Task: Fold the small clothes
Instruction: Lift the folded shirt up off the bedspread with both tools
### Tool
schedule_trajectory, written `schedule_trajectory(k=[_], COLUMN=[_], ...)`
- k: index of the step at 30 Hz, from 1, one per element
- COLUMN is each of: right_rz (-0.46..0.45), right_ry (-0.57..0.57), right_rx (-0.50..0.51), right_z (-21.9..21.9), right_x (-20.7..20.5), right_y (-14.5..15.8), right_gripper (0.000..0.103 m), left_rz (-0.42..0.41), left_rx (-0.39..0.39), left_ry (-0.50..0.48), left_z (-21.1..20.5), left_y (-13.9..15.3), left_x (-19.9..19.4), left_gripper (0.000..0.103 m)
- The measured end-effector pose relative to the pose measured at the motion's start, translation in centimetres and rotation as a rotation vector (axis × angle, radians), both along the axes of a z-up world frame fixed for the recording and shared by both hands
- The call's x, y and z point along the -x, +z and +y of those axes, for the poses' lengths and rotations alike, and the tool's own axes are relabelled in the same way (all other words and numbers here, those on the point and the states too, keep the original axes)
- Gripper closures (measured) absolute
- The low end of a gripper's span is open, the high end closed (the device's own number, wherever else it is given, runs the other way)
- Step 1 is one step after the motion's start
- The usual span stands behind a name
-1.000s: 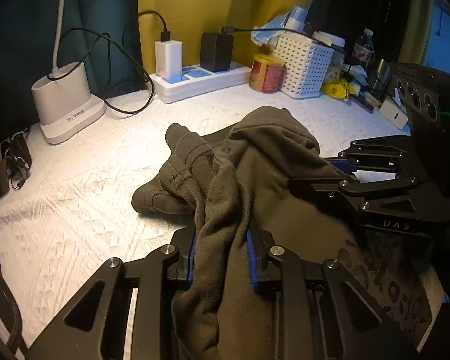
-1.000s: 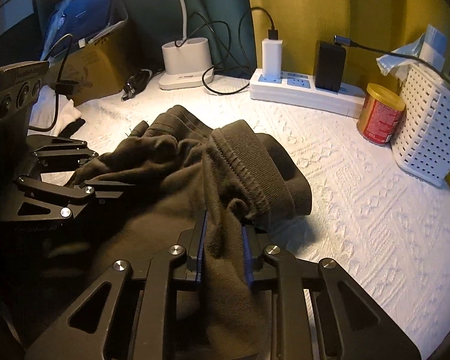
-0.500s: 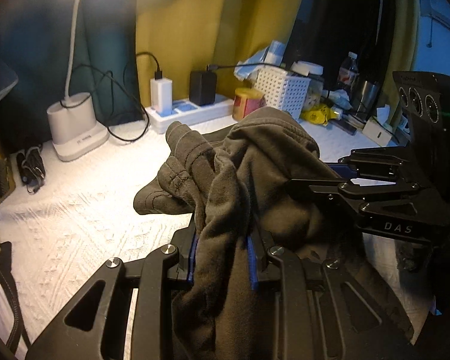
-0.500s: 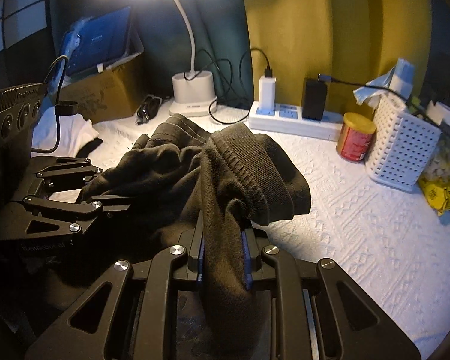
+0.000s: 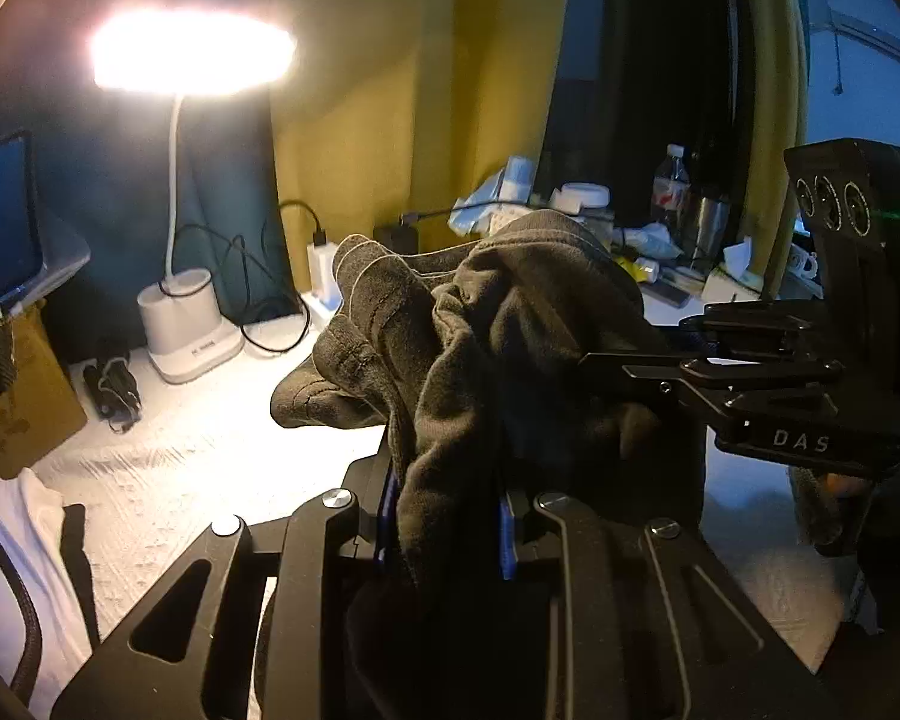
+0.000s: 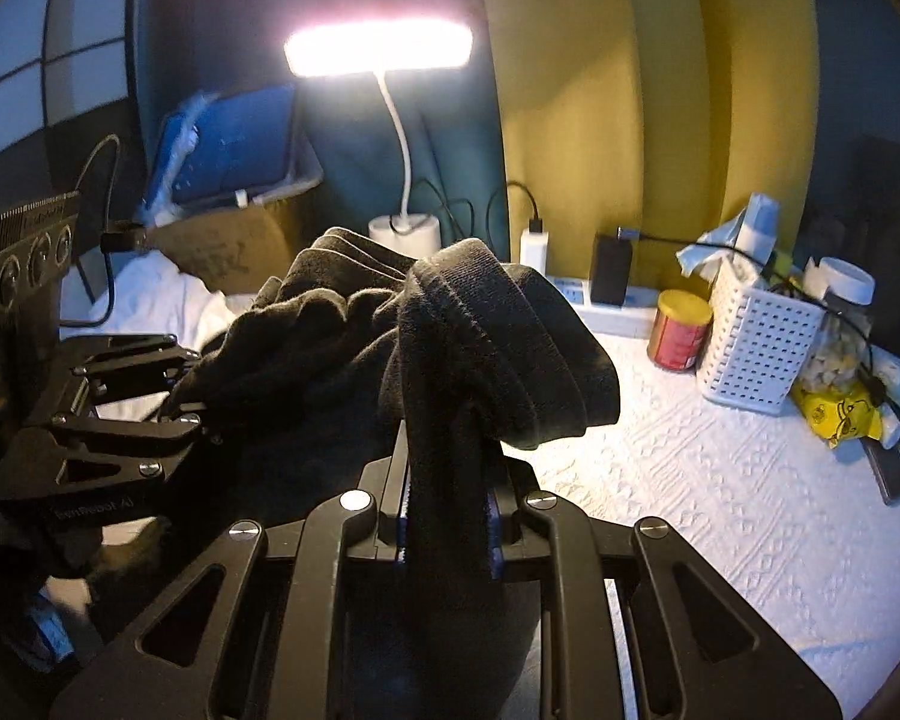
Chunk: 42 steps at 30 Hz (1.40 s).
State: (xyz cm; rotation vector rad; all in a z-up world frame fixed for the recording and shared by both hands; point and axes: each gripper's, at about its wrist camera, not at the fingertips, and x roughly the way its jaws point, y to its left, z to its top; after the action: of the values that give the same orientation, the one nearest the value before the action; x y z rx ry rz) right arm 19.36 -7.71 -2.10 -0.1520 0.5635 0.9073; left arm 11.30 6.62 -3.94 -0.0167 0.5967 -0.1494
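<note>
A dark olive-brown garment (image 5: 510,348) hangs bunched between my two grippers, lifted above the white textured tablecloth (image 5: 168,468). My left gripper (image 5: 447,531) is shut on one edge of it. My right gripper (image 6: 447,531) is shut on a ribbed waistband edge of the same garment (image 6: 480,336). The right gripper shows in the left wrist view (image 5: 642,372) at the right, clamped into the cloth. The left gripper shows in the right wrist view (image 6: 192,414) at the left. The garment's lower part is hidden behind the fingers.
A lit desk lamp (image 5: 189,54) with a white base (image 5: 186,330) stands at the back. A power strip with chargers (image 6: 594,294), a red-and-yellow can (image 6: 678,330) and a white perforated basket (image 6: 756,348) line the back right. A cardboard box (image 6: 222,246) and white cloth (image 6: 150,294) lie at left.
Both grippers have risen with the garment, lifting it off the table; the view now tilts up so that the lamp head shows. Both grips stay shut.
</note>
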Motion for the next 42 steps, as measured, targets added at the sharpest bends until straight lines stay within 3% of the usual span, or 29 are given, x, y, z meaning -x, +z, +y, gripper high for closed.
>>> schedule_trajectory(k=[23, 42], right_rz=[-0.171, -0.367], right_ry=[0.010, 0.079], right_rx=[-0.143, -0.209], right_z=[-4.4, -4.8], right_x=[7.9, 14.8], right_y=[7.8, 14.0], right_gripper=[0.084, 0.084], left_rz=[-0.216, -0.380], left_rx=[-0.038, 0.026], left_ry=[0.004, 0.008], left_z=[-1.3, 1.4], left_y=[6.9, 11.2], left_x=[7.3, 13.1], left_gripper=[0.080, 0.080])
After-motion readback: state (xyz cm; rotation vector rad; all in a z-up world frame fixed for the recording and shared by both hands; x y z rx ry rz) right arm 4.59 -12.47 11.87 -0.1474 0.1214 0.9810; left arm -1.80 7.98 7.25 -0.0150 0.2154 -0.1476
